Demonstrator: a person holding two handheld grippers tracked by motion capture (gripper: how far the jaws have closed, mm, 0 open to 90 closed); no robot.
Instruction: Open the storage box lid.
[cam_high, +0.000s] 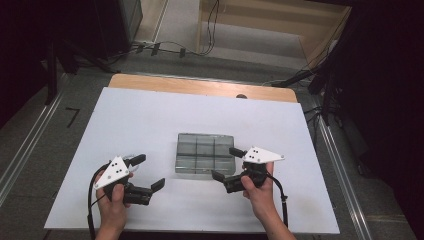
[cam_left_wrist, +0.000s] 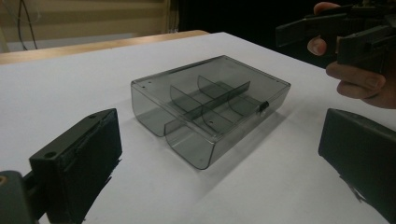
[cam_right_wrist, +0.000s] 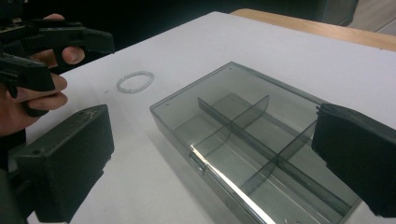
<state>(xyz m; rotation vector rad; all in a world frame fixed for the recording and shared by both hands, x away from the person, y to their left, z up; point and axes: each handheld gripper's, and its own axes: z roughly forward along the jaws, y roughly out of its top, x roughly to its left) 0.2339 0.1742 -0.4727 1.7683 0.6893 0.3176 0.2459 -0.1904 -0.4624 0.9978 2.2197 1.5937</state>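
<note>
A smoky clear plastic box (cam_high: 205, 152) with inner dividers lies at the middle of the white sheet; its lid looks down, with a small latch (cam_left_wrist: 264, 106) on one long side. My left gripper (cam_high: 149, 171) is open to the left of the box, nothing between its jaws. On the box's right side my right gripper (cam_high: 225, 163) is open, one jaw over the near right corner, holding nothing. A white bead bracelet (cam_right_wrist: 135, 81) lies on the sheet close to the left gripper, apart from the box.
The white sheet (cam_high: 150, 120) covers most of a wooden table (cam_high: 200, 86). Cables (cam_high: 165, 47) run on the floor beyond the far edge, and dark stands flank both sides. Bare sheet lies behind and in front of the box.
</note>
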